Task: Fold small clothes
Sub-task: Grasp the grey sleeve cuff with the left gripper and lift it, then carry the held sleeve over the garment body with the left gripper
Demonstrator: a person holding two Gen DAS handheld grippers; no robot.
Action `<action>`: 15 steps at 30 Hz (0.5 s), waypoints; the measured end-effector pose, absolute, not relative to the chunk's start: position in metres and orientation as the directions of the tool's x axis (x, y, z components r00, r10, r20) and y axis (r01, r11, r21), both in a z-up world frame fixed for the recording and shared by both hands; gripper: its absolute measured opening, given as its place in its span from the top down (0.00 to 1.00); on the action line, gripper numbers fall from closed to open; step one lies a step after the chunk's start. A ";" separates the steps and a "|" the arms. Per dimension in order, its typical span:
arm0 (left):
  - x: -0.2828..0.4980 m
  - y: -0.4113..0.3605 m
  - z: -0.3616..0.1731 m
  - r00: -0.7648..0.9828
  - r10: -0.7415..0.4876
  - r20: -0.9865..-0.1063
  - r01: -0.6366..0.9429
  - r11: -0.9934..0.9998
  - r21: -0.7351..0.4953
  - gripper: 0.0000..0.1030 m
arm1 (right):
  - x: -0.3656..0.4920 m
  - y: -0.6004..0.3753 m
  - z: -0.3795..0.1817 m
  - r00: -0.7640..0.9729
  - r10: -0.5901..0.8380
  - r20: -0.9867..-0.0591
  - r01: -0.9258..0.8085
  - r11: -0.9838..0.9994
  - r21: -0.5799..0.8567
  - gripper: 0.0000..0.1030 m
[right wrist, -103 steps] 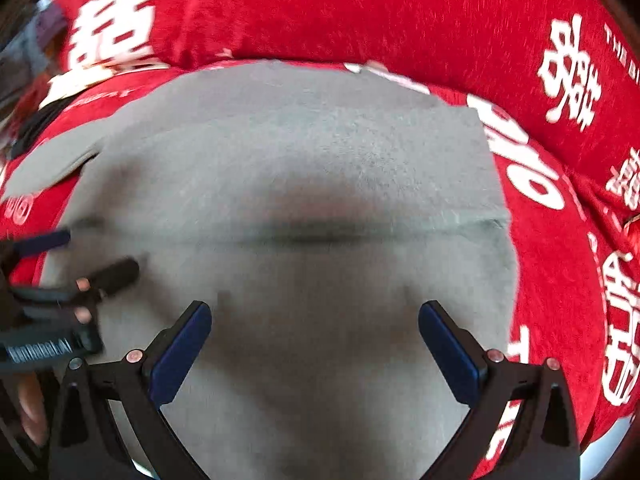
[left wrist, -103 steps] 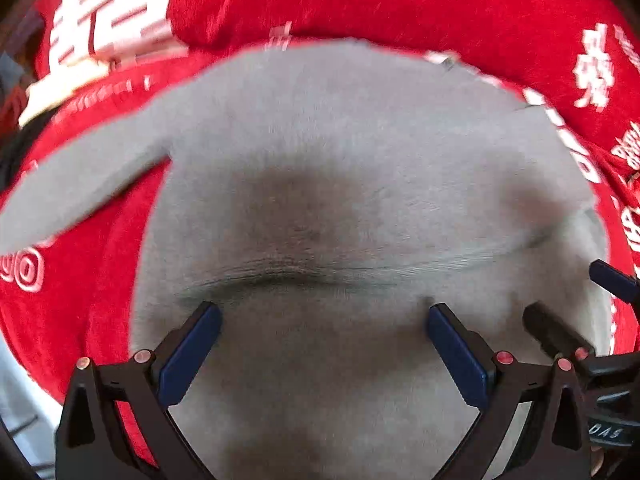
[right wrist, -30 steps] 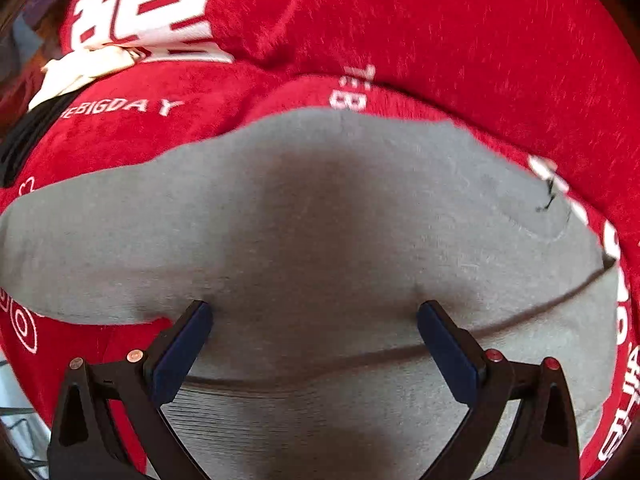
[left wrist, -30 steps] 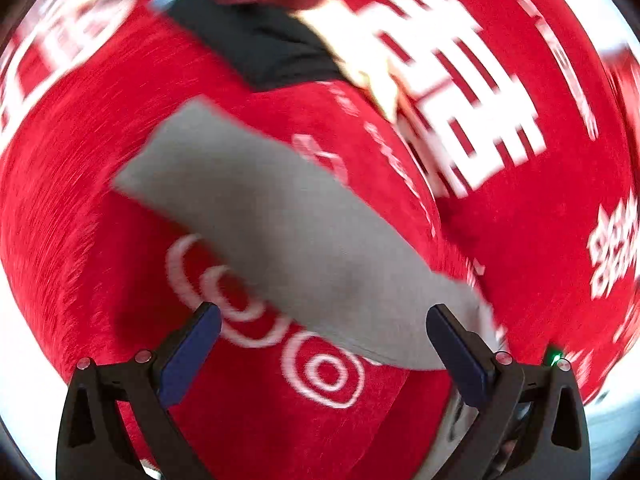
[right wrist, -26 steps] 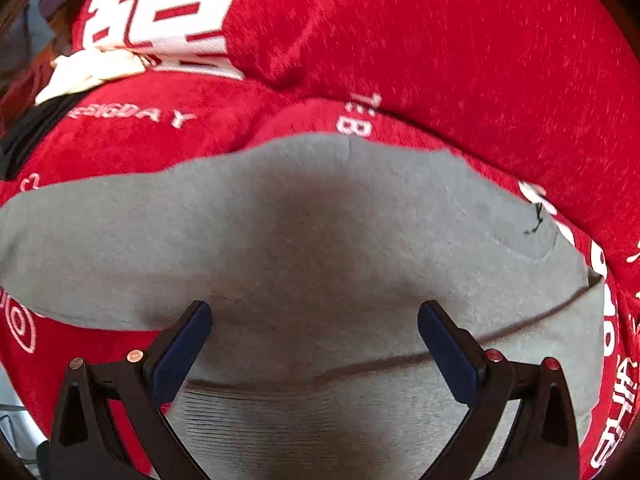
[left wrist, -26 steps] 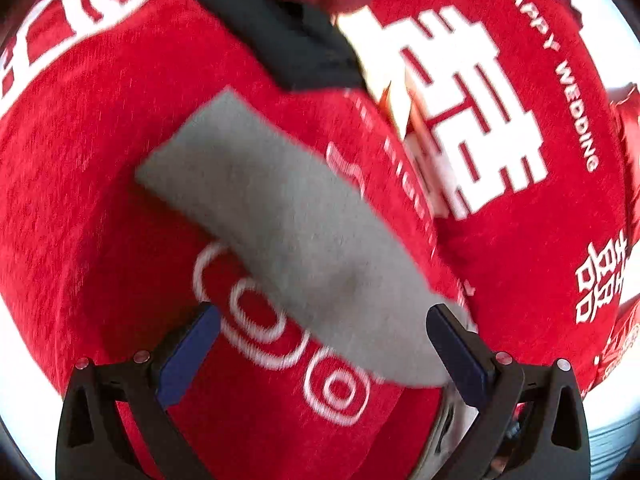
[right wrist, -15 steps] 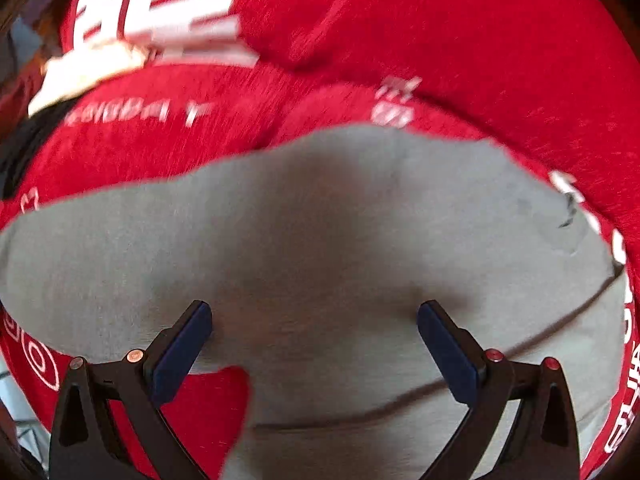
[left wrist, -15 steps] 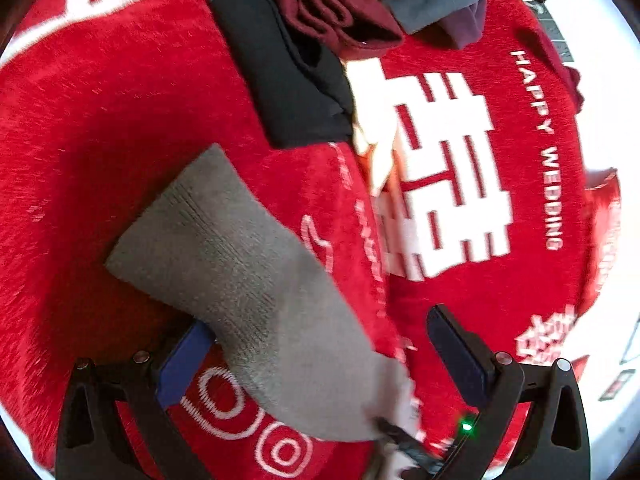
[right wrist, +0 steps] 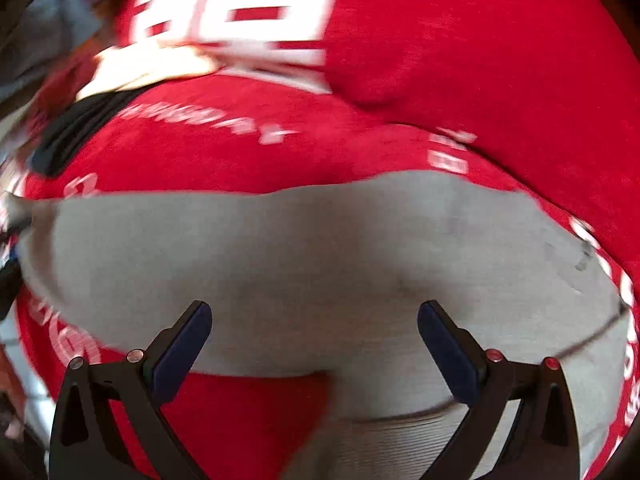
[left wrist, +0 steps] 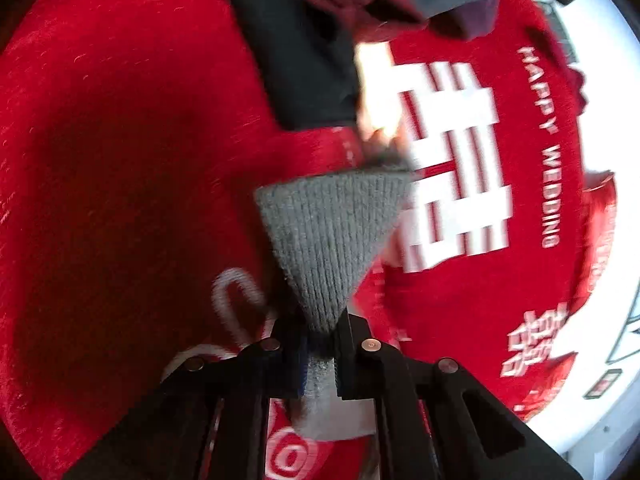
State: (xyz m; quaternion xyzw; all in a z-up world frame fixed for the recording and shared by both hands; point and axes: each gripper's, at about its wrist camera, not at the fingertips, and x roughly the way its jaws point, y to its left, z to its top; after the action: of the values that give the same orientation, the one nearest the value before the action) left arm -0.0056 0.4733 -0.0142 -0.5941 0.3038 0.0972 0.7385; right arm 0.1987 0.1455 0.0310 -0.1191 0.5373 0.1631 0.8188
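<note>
The left hand-held gripper (left wrist: pixel 320 344) is clenched on the ribbed end of the grey sock (left wrist: pixel 332 232), which lies across the red cloth (left wrist: pixel 120 160) beneath the released right hand-held gripper (right wrist: pixel 314 332).

Ahead of the tongs and spreading to both sides lies a red cloth (left wrist: pixel 120 160) printed with white characters and "HAPPY WEDDING", brightly sunlit to their right, with a white surface (left wrist: pixel 612 200) beyond its right edge.
</note>
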 end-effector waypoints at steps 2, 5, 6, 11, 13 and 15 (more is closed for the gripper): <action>-0.008 0.470 -0.011 0.786 -0.176 -0.593 -0.521 0.327 -0.788 0.90 | 0.215 0.129 0.026 0.367 0.091 -0.926 -0.325 0.945 -0.036 0.00; -0.014 0.471 -0.005 0.781 -0.138 -0.609 -0.537 0.350 -0.768 0.90 | 0.228 0.126 0.016 0.362 0.032 -0.932 -0.292 0.953 -0.080 0.00; -0.016 0.472 -0.003 0.775 -0.127 -0.619 -0.546 0.357 -0.758 0.90 | 0.229 0.129 0.010 0.355 0.014 -0.935 -0.297 0.950 -0.099 0.00; -0.027 0.463 0.015 0.753 -0.072 -0.654 -0.566 0.436 -0.700 0.90 | 0.204 0.183 -0.008 0.378 -0.035 -0.925 -0.417 0.886 -0.204 0.00; -0.027 0.457 0.020 0.742 -0.044 -0.668 -0.577 0.465 -0.672 0.91 | 0.184 0.216 -0.008 0.403 -0.019 -0.915 -0.490 0.840 -0.233 0.02; -0.024 0.453 0.026 0.731 -0.024 -0.682 -0.586 0.491 -0.645 0.91 | 0.168 0.235 0.003 0.465 -0.012 -0.885 -0.523 0.803 -0.285 0.02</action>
State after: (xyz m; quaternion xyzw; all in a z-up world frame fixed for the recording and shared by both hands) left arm -0.0243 0.4527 0.0262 -0.4730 0.3221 0.1753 0.8011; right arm 0.1682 0.2354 0.0031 -0.2715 0.4928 0.1575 0.8115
